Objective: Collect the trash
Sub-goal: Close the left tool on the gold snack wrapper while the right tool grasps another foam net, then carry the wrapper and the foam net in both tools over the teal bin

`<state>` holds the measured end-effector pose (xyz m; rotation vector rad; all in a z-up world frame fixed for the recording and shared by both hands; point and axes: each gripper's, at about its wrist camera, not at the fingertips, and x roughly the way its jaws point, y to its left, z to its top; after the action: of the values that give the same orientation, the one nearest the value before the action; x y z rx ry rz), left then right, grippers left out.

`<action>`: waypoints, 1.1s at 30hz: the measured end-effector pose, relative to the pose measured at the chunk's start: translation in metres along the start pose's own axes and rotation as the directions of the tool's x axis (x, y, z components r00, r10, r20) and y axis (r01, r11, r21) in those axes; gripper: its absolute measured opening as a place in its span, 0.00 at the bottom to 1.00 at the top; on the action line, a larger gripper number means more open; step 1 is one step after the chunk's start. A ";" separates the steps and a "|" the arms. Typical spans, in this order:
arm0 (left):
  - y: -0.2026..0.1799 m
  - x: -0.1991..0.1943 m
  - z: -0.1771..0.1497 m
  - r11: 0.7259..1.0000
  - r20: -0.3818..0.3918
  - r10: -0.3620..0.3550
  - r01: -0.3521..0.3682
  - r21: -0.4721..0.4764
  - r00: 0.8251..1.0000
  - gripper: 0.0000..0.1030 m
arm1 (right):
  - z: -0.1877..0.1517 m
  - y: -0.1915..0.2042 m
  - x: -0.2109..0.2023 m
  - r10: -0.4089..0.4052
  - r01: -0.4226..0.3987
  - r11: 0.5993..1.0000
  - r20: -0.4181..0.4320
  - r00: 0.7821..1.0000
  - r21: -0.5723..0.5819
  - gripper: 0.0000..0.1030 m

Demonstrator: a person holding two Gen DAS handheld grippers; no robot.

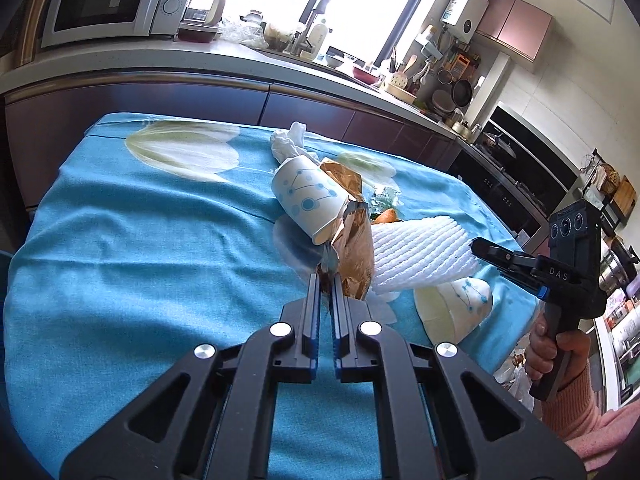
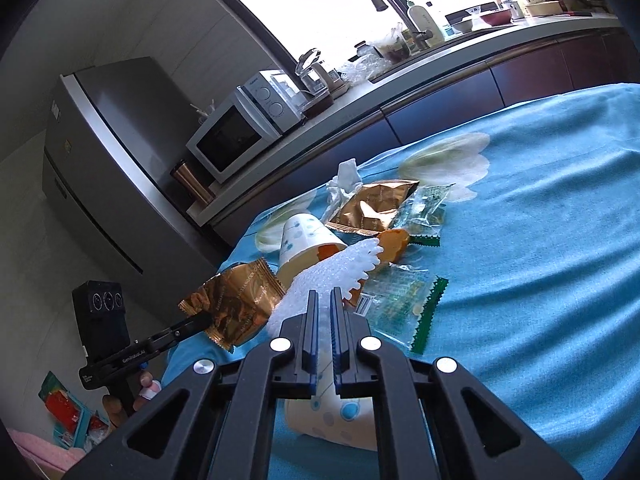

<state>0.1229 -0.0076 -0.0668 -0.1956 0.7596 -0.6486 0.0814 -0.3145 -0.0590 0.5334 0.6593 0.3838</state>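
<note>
Left tool (image 1: 326, 280) pinching crinkled gold foil wrapper (image 1: 352, 236), right tool (image 2: 325, 296) apparently pinching ribbed white foam net (image 2: 320, 280)

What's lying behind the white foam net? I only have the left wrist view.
Observer: A clear plastic wrapper with green zigzag edges, flat on the blue cloth just past the white foam net.
Operator: Orange thing near it?
Observer: A piece of orange peel, at the mouth of the tipped white paper cup with blue dots.
Operator: Any more wrappers like the first?
Observer: Yes, a second clear green-edged wrapper farther back, beside a flat gold foil wrapper.
</note>
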 end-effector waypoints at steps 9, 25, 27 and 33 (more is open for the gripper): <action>0.019 -0.032 -0.005 0.999 0.038 0.044 -0.043 -0.032 0.998 0.05 | 0.003 0.036 0.013 0.087 -0.088 0.994 -0.024 0.996 -0.061 0.04; 0.083 -0.116 -0.020 0.971 0.131 0.199 -0.177 -0.160 0.971 0.05 | 0.006 0.097 0.055 0.247 -0.258 0.958 -0.101 0.964 -0.125 0.04; 0.092 -0.127 -0.023 0.964 0.139 0.224 -0.198 -0.177 0.965 0.05 | 0.007 0.105 0.063 0.270 -0.283 0.951 -0.117 0.956 -0.125 0.04; 0.119 -0.163 -0.028 0.937 0.173 0.303 -0.260 -0.233 0.937 0.05 | 0.008 0.135 0.092 0.320 -0.343 0.928 -0.163 0.933 -0.146 0.04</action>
<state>0.0713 0.1876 -0.0388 -0.3323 0.6381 -0.2680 0.1312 -0.1641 -0.0193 0.4553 0.6607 0.7968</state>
